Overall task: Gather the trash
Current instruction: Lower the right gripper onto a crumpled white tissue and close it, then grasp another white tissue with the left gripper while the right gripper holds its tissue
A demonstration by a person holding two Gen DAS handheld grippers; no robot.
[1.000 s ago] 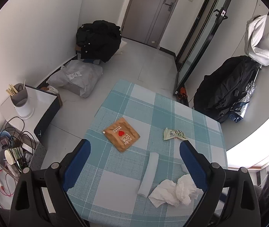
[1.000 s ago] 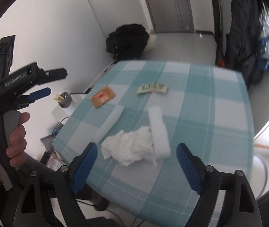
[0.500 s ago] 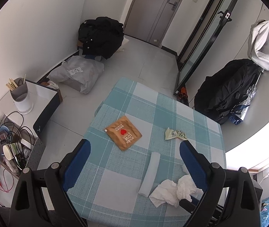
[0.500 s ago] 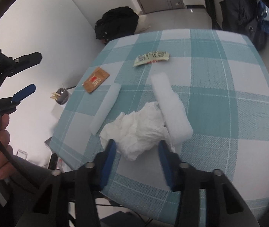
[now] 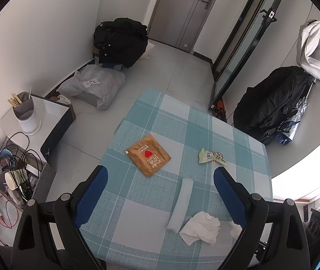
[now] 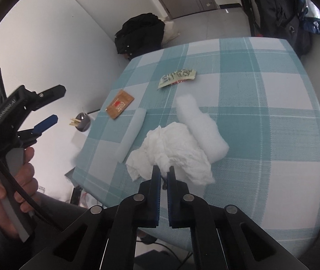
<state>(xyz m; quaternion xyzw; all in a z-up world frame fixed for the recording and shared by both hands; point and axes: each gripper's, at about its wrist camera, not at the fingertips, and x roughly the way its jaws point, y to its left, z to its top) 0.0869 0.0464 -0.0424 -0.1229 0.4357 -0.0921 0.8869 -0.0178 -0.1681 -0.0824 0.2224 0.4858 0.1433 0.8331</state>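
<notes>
ok so my right gripper has its fingers pinched down narrow on the near edge of the crumpled tissue, a bit of white paper is poking up between the blue pads. The tissue sits near the front edge of the bench, the one with the teal check cloth. Touching it on the right is a fluffy white wad, and just beside it on the left lies a flat white strip. Further back there's a brown sachet with a red heart and a torn pale snack wrapper, well apart from each other.

My left gripper is up in the air above the bench with fingers spread wide, holding nothing. From its camera I see the same sachet, wrapper, strip and tissue below. In the right view the left hand grips that tool's handle, off the left side of the bench
</notes>
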